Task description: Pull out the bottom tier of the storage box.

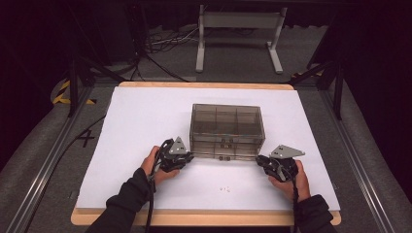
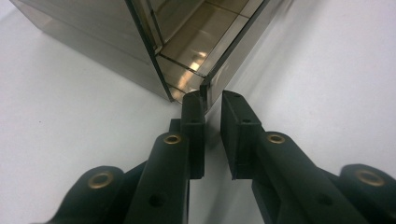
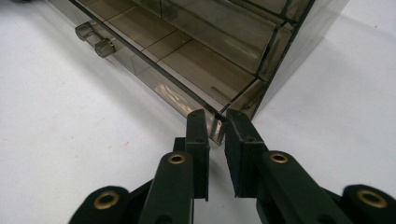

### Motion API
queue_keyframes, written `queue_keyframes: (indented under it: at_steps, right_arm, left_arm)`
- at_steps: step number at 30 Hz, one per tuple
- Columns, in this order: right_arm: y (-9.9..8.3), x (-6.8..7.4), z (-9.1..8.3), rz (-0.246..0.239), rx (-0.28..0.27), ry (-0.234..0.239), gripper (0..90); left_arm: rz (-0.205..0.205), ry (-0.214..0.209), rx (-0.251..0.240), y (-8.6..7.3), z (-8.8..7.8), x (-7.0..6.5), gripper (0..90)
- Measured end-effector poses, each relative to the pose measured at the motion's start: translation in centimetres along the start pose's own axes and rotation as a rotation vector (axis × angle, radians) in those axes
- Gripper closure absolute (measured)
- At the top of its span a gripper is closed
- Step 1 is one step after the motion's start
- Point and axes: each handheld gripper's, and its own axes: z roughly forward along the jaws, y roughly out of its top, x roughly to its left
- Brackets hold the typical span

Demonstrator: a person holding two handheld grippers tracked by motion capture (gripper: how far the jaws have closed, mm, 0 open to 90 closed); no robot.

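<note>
Grippers both at box (image 1: 227, 128) front corners: left gripper (image 2: 212, 100) and right gripper (image 3: 216, 119) each pinching lid edge; lid not yet raised, judging so.

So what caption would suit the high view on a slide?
Two hand-held grippers, left and right, meet the front corners of a smoky transparent plastic compartment box on a white table.

— What colour is the box (image 1: 227, 131) between the two grippers?
— Smoky brown-grey, see-through, with darker lines where its dividers run.
— And the grippers themselves?
— The left gripper (image 2: 212, 105) is matte black with brass-coloured rivets; the right gripper (image 3: 215, 122) is the same, and each carries a pale grey plate on top.
— What lies under them?
— A plain white sheet (image 1: 145, 116) with no pattern, on a light wood table (image 1: 204, 219). The sleeves (image 1: 127, 198) behind the grippers are black.
</note>
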Motion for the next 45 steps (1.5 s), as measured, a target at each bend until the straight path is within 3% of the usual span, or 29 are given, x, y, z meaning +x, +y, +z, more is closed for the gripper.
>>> queue_keyframes:
  at_steps: [5,10,30,45]
  right_arm:
    - [-0.1,0.0,-0.3,-0.006,0.004,0.002,79.7]
    - [-0.2,0.2,-0.5,-0.018,0.009,0.016,80.1]
    - [-0.8,1.0,-1.6,-0.059,0.038,0.054,81.2]
    - [-1.0,1.3,-2.2,-0.067,0.056,0.085,81.8]
  left_arm:
    - [0.053,0.003,0.029,0.1,-0.4,-0.7,84.3]
    - [0.027,-0.019,0.012,-0.3,-0.6,-0.5,84.7]
    - [0.050,-0.073,0.036,-0.9,-1.3,-1.6,85.9]
    - [0.055,-0.082,0.037,-1.2,-1.7,-2.1,85.9]
